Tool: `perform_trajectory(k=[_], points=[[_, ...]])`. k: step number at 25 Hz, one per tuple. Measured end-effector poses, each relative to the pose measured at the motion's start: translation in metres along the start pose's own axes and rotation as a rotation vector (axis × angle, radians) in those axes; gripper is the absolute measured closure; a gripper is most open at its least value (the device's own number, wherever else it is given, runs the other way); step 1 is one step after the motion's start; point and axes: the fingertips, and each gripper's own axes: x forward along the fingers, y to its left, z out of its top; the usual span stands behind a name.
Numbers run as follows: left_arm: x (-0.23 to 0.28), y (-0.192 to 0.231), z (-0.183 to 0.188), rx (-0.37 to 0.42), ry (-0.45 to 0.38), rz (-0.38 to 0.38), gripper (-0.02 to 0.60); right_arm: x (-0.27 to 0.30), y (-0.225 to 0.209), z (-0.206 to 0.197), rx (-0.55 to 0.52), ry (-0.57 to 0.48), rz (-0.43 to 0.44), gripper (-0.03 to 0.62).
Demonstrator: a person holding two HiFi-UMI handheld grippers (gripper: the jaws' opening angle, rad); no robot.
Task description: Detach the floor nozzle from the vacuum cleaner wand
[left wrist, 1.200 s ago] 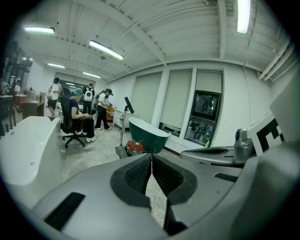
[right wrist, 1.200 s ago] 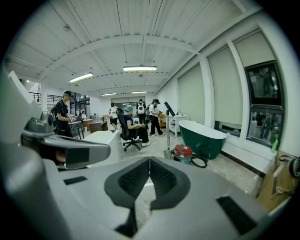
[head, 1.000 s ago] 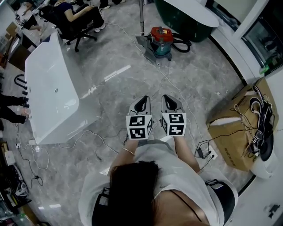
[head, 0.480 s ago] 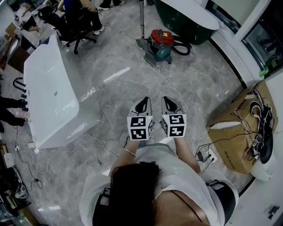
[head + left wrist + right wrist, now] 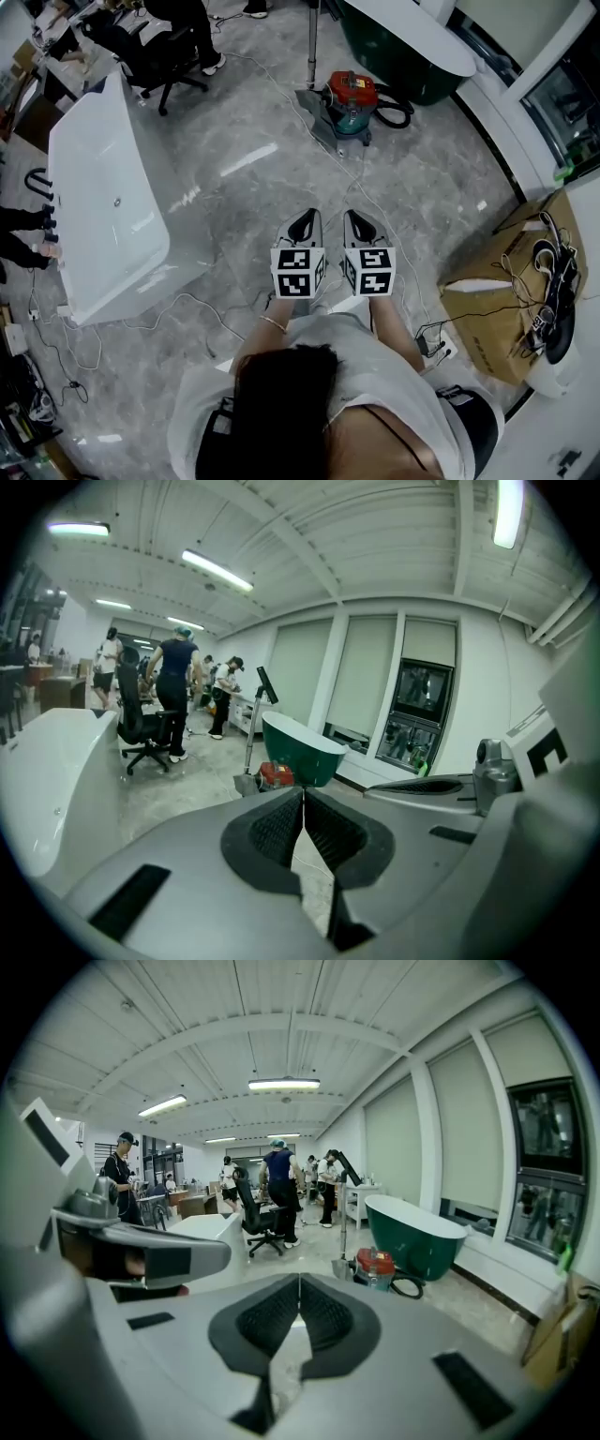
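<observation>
The vacuum cleaner point(image 5: 352, 99) is a red and teal canister that stands on the marble floor far ahead. Its metal wand point(image 5: 312, 37) rises upright, and the grey floor nozzle point(image 5: 317, 101) lies flat at the wand's foot, left of the canister. My left gripper point(image 5: 302, 221) and right gripper point(image 5: 362, 221) are held side by side well short of it, both shut and empty. In the left gripper view the left gripper point(image 5: 303, 795) points at the canister point(image 5: 276, 775). The right gripper point(image 5: 299, 1282) has the canister point(image 5: 376, 1266) and wand point(image 5: 343, 1232) beyond its tips.
A white bathtub point(image 5: 98, 197) stands at the left and a dark green bathtub point(image 5: 403, 33) behind the vacuum. A cardboard box point(image 5: 492, 295) with tangled cables is at the right. Cords and a power strip point(image 5: 437, 330) lie on the floor. An office chair point(image 5: 155, 61) and people are at the back left.
The person has walked forward, so the vacuum and floor have slid a little nearer in the head view. Both grippers stay shut and side by side.
</observation>
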Motion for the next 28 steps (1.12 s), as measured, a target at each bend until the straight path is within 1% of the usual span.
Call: perform_trajectory(k=[8, 13, 21, 28], points=[[0.051, 0.032, 0.034, 0.024, 0.000, -0.038, 0.572, 0.058, -0.010, 0.036, -0.005, -0.007, -0.020, 0.579], [0.074, 0.061, 0.057, 0.037, 0.000, -0.063, 0.572, 0.094, -0.004, 0.054, -0.008, 0.001, -0.027, 0.579], [0.100, 0.101, 0.076, 0.059, 0.011, -0.104, 0.572, 0.139, 0.007, 0.079, 0.011, -0.019, -0.054, 0.579], [0.113, 0.126, 0.085, 0.080, 0.031, -0.127, 0.572, 0.162, 0.017, 0.088, 0.035, -0.019, -0.079, 0.579]])
